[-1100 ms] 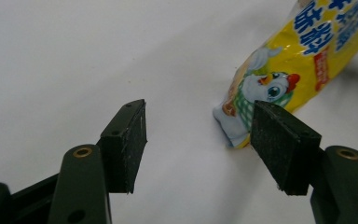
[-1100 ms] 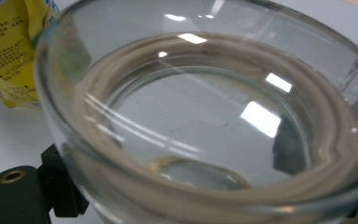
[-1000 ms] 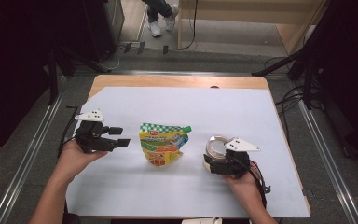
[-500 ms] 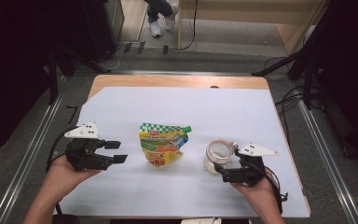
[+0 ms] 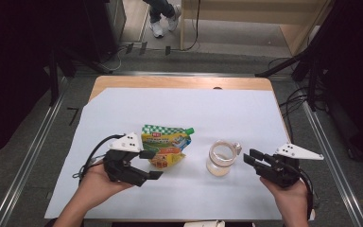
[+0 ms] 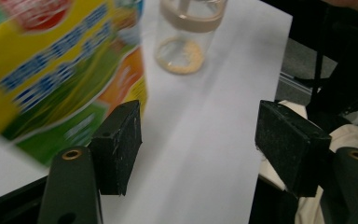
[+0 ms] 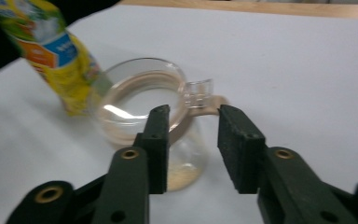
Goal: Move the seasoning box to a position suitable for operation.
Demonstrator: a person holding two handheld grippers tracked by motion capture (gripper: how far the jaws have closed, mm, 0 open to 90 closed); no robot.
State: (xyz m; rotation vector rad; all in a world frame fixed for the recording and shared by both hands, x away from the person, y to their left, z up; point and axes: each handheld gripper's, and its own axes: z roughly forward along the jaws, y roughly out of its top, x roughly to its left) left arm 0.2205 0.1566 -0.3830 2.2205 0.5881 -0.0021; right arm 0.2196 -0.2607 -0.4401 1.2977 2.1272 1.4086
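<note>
Both grippers drew back from their things.
The left gripper (image 5: 150,164) opened wider beside the pouch (image 5: 165,145); the right gripper (image 5: 251,158) narrowed, empty, behind the glass jar (image 5: 221,158), so nothing was held yet.

Pouch (image 5: 164,147) and jar (image 5: 221,158) stand between the tongs

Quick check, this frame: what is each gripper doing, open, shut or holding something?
Left gripper: open, nothing held, jaws just opening.
Right gripper: open, nothing held, jaws just closing.

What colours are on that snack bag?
The snack bag is yellow, green and orange; high view shows it best.
</note>
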